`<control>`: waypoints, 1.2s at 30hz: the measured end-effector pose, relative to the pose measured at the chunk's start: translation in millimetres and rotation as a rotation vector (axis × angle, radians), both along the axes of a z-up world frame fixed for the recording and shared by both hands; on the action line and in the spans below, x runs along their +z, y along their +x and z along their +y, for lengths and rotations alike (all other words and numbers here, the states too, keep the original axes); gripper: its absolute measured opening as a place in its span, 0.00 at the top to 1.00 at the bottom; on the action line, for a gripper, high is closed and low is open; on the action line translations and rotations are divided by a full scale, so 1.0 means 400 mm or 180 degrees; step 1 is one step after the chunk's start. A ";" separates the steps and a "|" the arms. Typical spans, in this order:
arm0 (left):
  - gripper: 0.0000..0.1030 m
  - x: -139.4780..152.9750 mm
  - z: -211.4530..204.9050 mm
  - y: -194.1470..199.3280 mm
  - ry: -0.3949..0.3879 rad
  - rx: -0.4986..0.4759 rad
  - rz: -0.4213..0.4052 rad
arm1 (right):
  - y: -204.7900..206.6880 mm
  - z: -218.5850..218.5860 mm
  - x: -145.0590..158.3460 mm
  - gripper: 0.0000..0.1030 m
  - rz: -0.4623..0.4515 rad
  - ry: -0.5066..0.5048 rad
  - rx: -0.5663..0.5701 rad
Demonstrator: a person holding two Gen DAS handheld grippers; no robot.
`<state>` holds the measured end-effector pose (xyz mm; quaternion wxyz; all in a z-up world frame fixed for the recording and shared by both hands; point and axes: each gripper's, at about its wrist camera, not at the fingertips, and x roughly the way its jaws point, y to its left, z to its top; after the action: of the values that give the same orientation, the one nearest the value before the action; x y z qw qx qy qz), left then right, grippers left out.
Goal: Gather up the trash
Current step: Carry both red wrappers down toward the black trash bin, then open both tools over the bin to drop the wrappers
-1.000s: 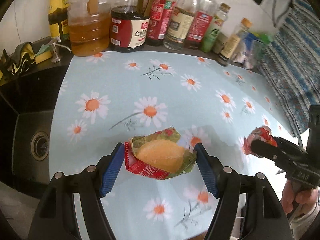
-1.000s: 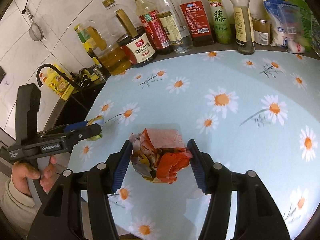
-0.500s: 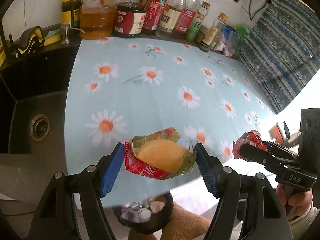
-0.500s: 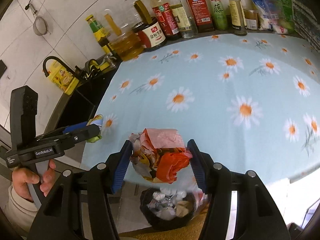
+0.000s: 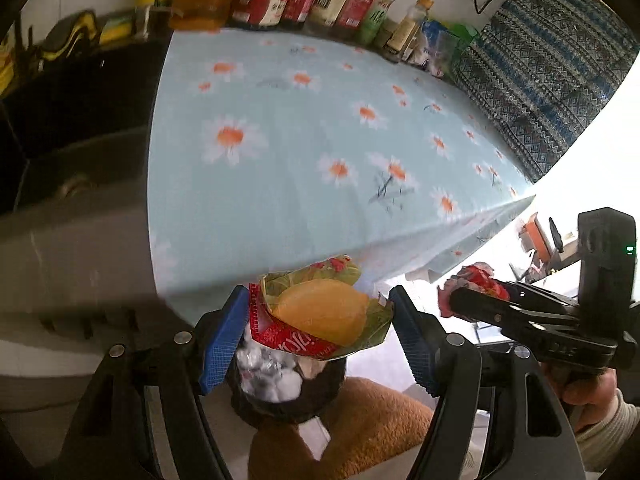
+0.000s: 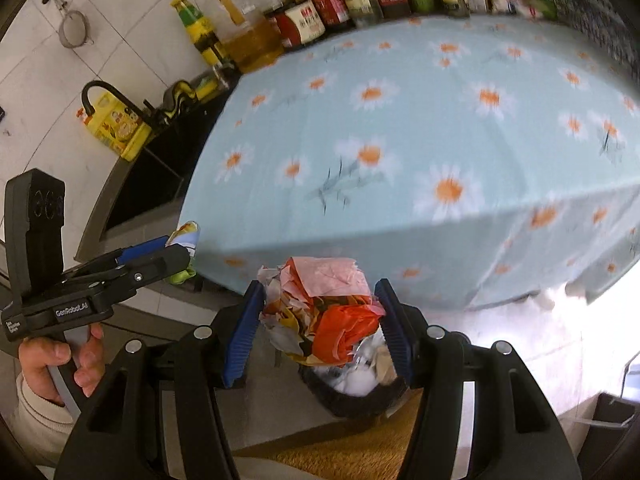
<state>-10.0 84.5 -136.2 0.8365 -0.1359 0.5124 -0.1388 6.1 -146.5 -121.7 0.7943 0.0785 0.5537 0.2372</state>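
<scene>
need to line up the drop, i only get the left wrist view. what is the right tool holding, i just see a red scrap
Observer: The right tool is shut on a paper wad, pink on top, orange-red and yellow below.
Operator: is it over the bin yet
Observer: In its own view the bin shows just under the wad, already holding white and silvery scraps.
Operator: anything left of the sink i can't see
Observer: A black curved tap stands by the sink, with a yellow pack behind it and a strainer on the tiled wall.
</scene>
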 end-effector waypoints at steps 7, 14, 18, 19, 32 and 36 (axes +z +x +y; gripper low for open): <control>0.33 -0.102 -0.007 -0.059 -0.0122 0.0015 0.0274 | -0.017 0.008 -0.099 0.44 0.0282 -0.0075 -0.0047; 0.33 -0.224 -0.025 -0.082 -0.0134 0.0017 0.0640 | -0.010 0.012 -0.187 0.44 0.0547 -0.0121 -0.0062; 0.33 -0.277 -0.030 -0.094 -0.0130 0.0035 0.0816 | -0.003 0.026 -0.227 0.44 0.0633 -0.0156 0.0000; 0.33 -0.291 -0.033 -0.097 -0.0119 0.0045 0.0852 | -0.001 0.029 -0.233 0.44 0.0651 -0.0148 0.0010; 0.33 -0.424 -0.068 -0.065 -0.0124 0.0209 0.1147 | 0.058 0.054 -0.346 0.44 0.0962 -0.0137 0.0223; 0.31 -0.453 -0.066 -0.066 -0.0116 0.0267 0.1224 | 0.062 0.058 -0.365 0.42 0.1007 -0.0137 0.0268</control>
<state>-36.2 58.0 -317.4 0.7256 -0.1963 0.6541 -0.0846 30.9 -123.2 -267.7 0.6881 0.0746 0.6796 0.2430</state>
